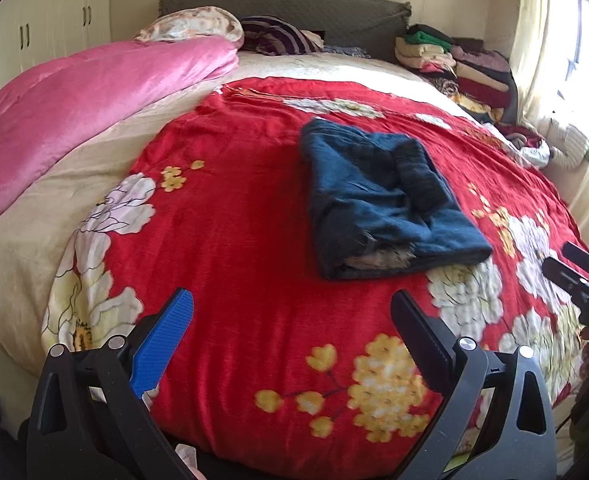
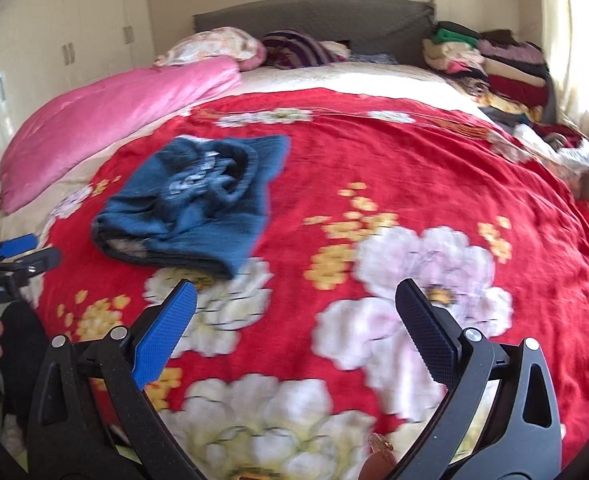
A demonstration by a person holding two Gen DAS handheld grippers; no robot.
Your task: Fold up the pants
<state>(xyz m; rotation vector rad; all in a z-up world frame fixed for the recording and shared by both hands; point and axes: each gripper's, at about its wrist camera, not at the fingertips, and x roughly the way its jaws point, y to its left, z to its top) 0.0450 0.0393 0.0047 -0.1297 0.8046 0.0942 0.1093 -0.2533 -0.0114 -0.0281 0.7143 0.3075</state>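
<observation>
Left wrist view: pants (image 1: 382,200) lie on the red blanket (image 1: 234,220) mid-bed, already a compact dark blue bundle, several layers thick, waistband rolled on top, fleece lining peeking out at the near edge. Left gripper (image 1: 292,320) hovers above the blanket near the bed's front edge, jaws spread wide, nothing between them, well short of the pants. Right gripper (image 1: 574,276) pokes in at the right edge of this view, apart from the pants too. Right wrist view: right gripper (image 2: 294,304) also has its jaws spread and empty, over the white flowers, pants (image 2: 190,204) off to its left and farther in; this view is motion-blurred, so fold detail is unclear. Left gripper (image 2: 18,256) shows at the left edge there. Judgement: folding looks basically done, since the bundle is small, roughly rectangular, and free of both tools. What is left looks minor: the top layer seems bunchy and edges are not fully squared, so maybe a smoothing pass or a tuck of the exposed lining, or nothing at all. Pink quilt (image 1: 74,92), pillows (image 1: 198,24) and clothes pile (image 1: 454,60) sit at the far side, not involved.
</observation>
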